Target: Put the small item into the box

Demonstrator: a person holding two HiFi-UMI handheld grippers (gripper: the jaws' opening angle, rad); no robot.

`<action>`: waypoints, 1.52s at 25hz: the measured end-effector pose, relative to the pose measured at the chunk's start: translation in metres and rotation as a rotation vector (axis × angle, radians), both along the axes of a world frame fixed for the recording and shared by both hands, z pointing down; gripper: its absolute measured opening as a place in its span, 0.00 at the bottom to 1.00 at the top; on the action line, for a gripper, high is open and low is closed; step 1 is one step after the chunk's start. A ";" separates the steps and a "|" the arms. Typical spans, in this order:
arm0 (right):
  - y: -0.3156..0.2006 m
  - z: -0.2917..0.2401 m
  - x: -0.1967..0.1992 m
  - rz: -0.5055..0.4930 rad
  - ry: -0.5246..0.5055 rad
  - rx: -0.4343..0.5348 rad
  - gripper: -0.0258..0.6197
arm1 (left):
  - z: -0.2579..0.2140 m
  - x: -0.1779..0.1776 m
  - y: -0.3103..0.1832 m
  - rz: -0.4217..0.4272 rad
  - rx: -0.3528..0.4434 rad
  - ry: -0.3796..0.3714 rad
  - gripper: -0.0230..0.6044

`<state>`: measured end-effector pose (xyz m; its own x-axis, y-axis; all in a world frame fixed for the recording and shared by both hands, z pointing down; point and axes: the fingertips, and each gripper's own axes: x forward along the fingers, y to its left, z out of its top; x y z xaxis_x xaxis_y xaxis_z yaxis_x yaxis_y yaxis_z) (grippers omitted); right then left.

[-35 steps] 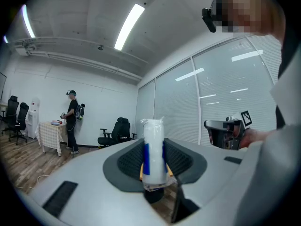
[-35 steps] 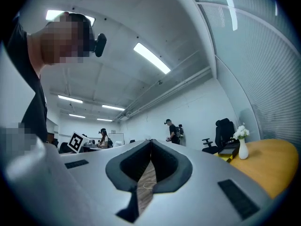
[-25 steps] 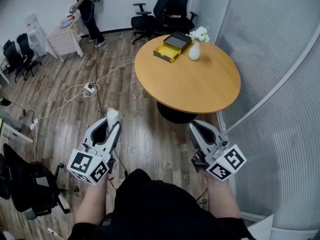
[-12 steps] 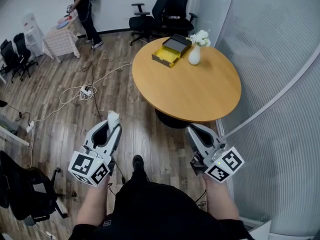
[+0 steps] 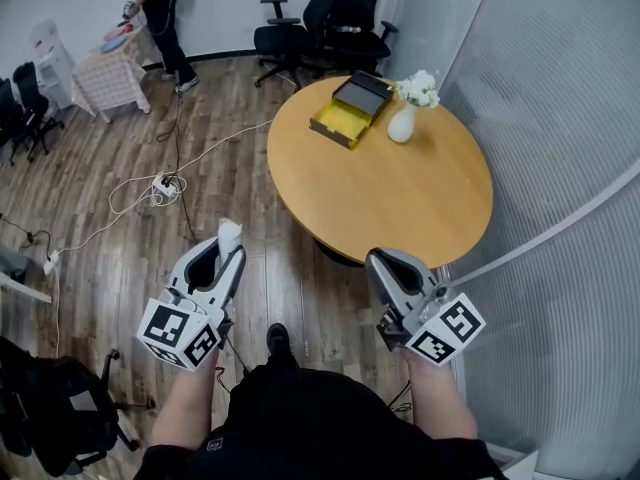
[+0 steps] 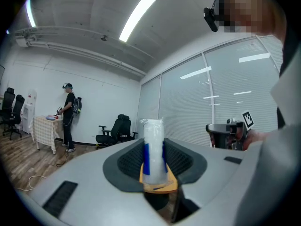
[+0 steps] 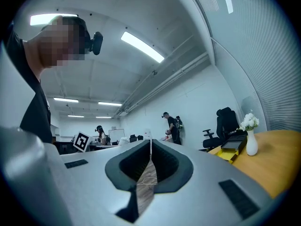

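Observation:
My left gripper (image 5: 228,245) is shut on a small white packet with blue stripes (image 5: 228,230), which stands upright between the jaws (image 6: 153,147). It hangs over the wood floor, short of the round wooden table (image 5: 400,193). The yellow box with a dark lid (image 5: 350,108) lies open at the table's far edge and shows small in the right gripper view (image 7: 230,149). My right gripper (image 5: 384,260) is shut with nothing in it, near the table's front edge; its jaws meet in a thin line (image 7: 150,147).
A white vase of flowers (image 5: 405,118) stands right beside the box. Black office chairs (image 5: 335,18) are behind the table. Cables and a power strip (image 5: 160,186) lie on the floor to the left. A person (image 5: 160,18) stands at a small table far left. A glass wall (image 5: 560,168) runs along the right.
The table has come closer and lower in the head view as the person steps toward it. Both grippers keep their pose, and the packet stays in the left one.

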<state>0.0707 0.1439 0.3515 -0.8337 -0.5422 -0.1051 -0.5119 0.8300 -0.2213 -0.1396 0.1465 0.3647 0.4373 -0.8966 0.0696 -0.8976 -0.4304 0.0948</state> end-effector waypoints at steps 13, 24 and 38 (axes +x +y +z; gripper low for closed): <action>-0.083 -0.010 -0.074 0.022 0.007 0.013 0.10 | -0.004 -0.073 -0.076 0.023 0.009 0.018 0.26; -0.105 -0.010 -0.094 0.077 0.032 0.012 0.10 | -0.003 -0.097 -0.109 0.064 0.023 0.037 0.26; -0.186 0.008 -0.088 0.057 0.012 -0.034 0.10 | 0.015 -0.080 -0.187 0.075 -0.024 0.032 0.26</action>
